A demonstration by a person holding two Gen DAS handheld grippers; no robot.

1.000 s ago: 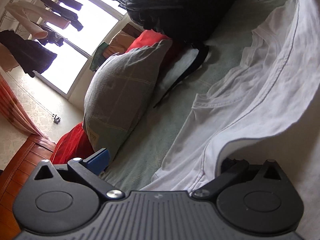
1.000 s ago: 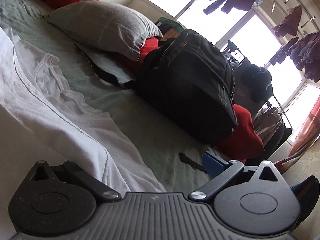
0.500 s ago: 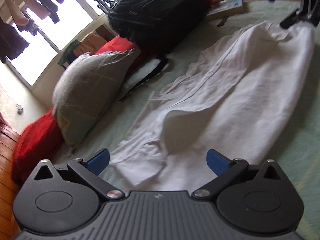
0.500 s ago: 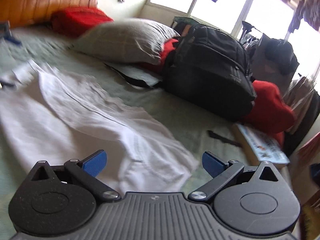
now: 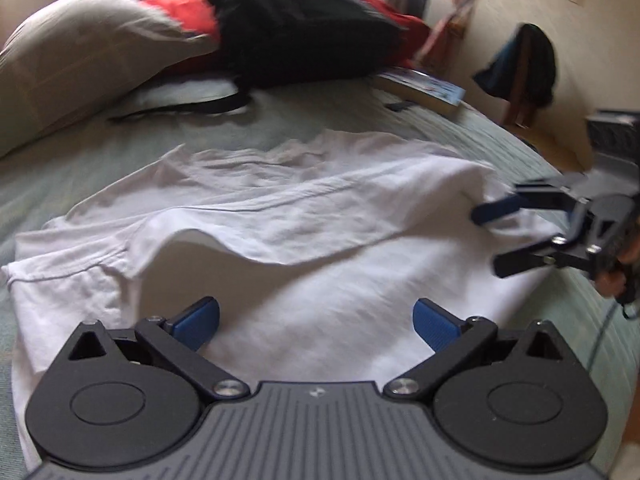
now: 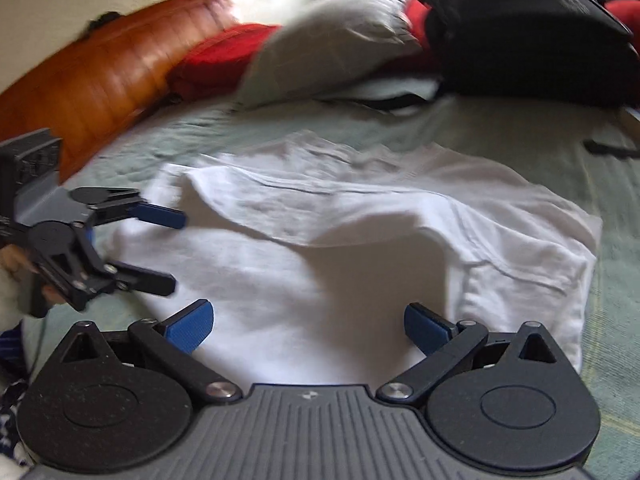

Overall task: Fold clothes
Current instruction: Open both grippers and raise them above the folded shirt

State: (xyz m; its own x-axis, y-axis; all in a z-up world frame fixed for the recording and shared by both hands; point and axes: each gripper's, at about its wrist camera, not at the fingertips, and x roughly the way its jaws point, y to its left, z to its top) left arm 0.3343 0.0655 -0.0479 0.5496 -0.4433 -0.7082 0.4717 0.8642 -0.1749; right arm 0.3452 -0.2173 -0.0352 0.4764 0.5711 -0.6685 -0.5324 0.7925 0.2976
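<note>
- Left hand-held gripper (image 5: 316, 322): jaws spread wide, blue pads apart, nothing between them; hovering over near edge of white T-shirt (image 5: 280, 216).
- Right hand-held gripper (image 6: 309, 322): same, jaws wide, empty, above the shirt's near part.
- Each gripper also seen from the other's cam: right one at right edge of left view, partly cut off by frame; left one at left edge of right view. Both blurred; both look spread.
- Bit of a hand (image 5: 612, 278) gripping right tool's handle, mostly out of frame. Hand on left tool barely visible, too blurred to make out.
- Shirt lying on green bed cover (image 5: 340, 116), far long side folded over toward the middle, fold edge casting a dark shadow. Sleeve (image 6: 532, 264) w/ seam lines at right in right view. Near hem hidden behind gripper bodies in both views.
- Grey pillow (image 5: 80, 64) at far left of bed, red cushion (image 5: 180, 8) behind it, mostly covered.
- Black backpack (image 5: 304, 24) at far side, well apart from shirt; top cut off, strap trailing onto the cover.
- Book (image 5: 424, 88) beside backpack at bed edge; cover print unreadable.
- Brown headboard (image 6: 88, 80) at left in right view, smeared by motion blur.
- Dark clothing (image 5: 528, 64) hanging by the wall, far right; kind cannot be told.
</note>
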